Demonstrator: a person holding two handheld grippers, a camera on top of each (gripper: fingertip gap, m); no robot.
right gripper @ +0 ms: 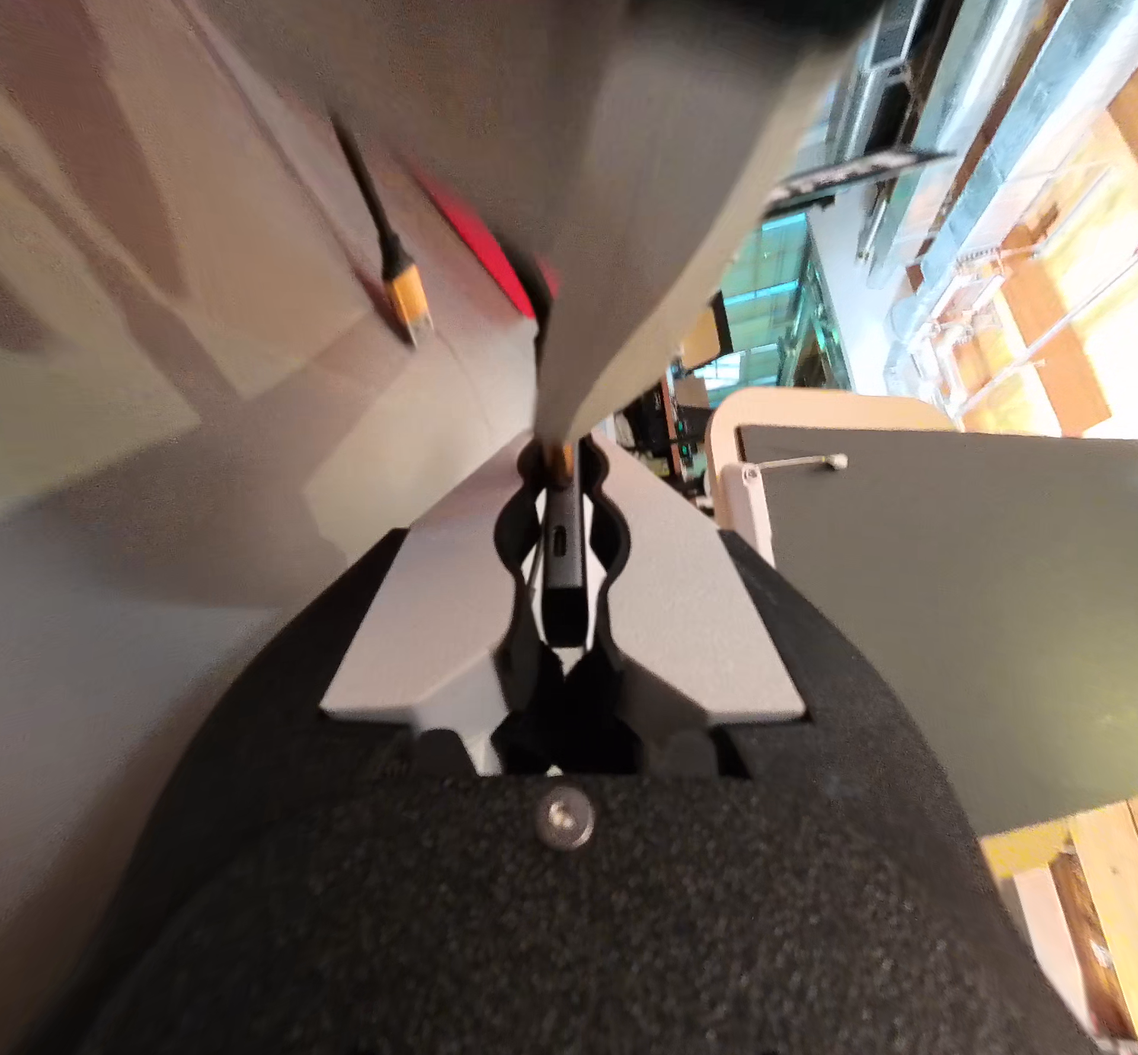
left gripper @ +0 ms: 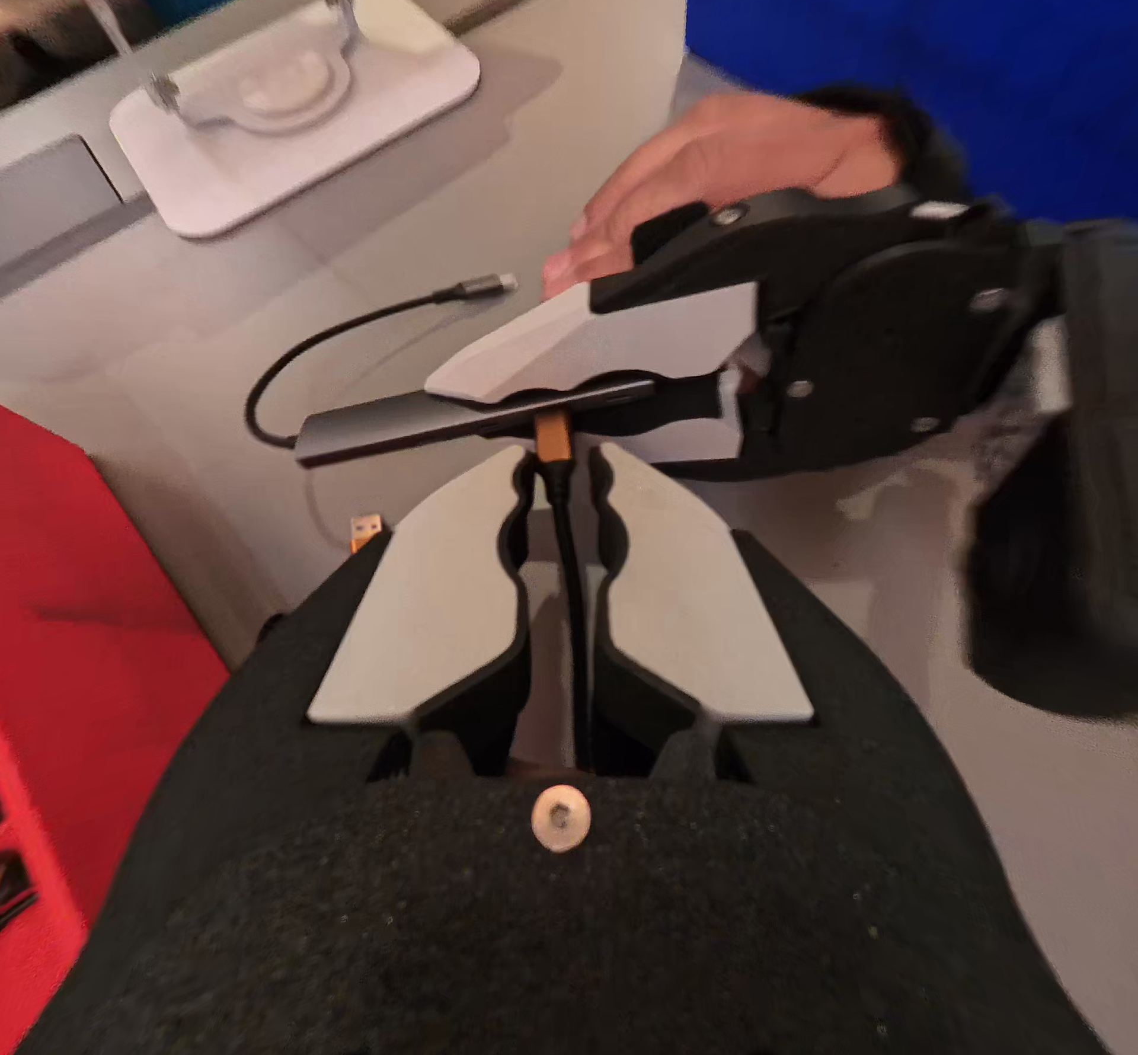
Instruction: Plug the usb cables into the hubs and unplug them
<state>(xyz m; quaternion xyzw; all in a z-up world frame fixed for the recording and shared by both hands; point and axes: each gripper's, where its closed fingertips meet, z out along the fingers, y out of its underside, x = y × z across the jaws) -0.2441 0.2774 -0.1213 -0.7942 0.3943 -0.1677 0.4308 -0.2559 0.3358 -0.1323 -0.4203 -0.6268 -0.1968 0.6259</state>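
A grey USB hub (left gripper: 394,428) is held level above the table by my right gripper (left gripper: 529,403), which comes in from the right and is shut on the hub's right half. An orange USB plug (left gripper: 553,437) on a black cable (left gripper: 569,582) sits in the hub's near edge. My left gripper (left gripper: 557,459) has its jaws a little apart, one on each side of the cable just behind the plug. In the right wrist view my right gripper (right gripper: 557,459) clamps the hub (right gripper: 563,545) edge-on, and the plug (right gripper: 557,456) shows at the tips.
A second orange USB plug (left gripper: 367,533) lies on the table, also in the right wrist view (right gripper: 406,292). The hub's own lead ends in a small plug (left gripper: 486,284). A white stand base (left gripper: 295,120), a red object (left gripper: 92,625) and a person's hand (left gripper: 708,175) are near. Left tips to right tips: about 5 cm. The right tips stand about 30 cm off the white stand base (left gripper: 295,120).
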